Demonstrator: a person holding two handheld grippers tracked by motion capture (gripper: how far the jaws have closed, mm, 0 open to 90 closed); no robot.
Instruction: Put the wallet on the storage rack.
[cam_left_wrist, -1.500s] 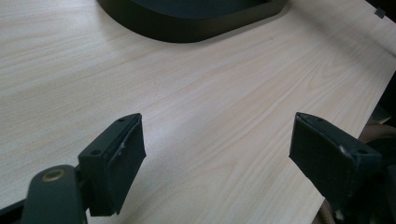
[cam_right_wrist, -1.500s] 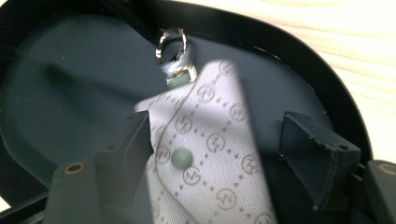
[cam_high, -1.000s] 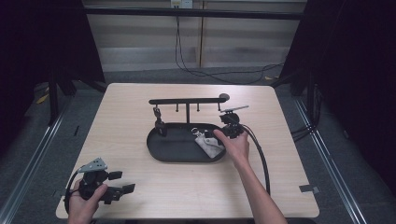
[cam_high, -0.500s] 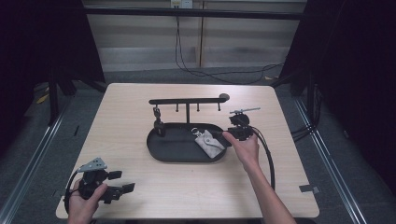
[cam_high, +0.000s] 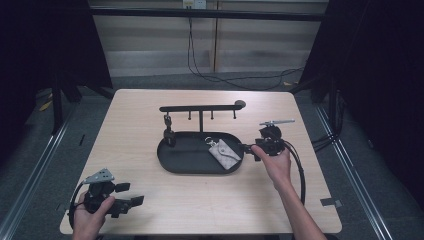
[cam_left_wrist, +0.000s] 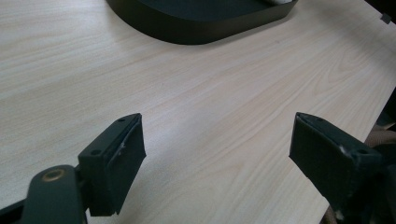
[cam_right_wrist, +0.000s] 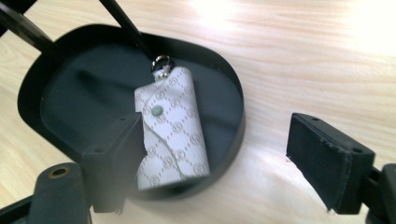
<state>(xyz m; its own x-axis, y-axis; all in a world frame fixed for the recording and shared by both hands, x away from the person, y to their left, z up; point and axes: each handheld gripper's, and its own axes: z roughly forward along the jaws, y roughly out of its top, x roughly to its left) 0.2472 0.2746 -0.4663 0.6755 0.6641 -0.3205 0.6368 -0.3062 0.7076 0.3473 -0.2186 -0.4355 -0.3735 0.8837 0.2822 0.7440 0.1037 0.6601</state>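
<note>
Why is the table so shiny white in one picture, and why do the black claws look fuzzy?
In the right gripper view, lamp glare whitens the table at the top right, and its near jaws are blurred while the key pouch is sharper. The left gripper view has softer sheen on the wood. The high view is evenly lit, dark around.

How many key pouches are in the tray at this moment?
1. A single pale patterned key pouch lies flat in the right half of the black tray, its ring toward the rack post. Nothing hides more of the tray floor.
</note>
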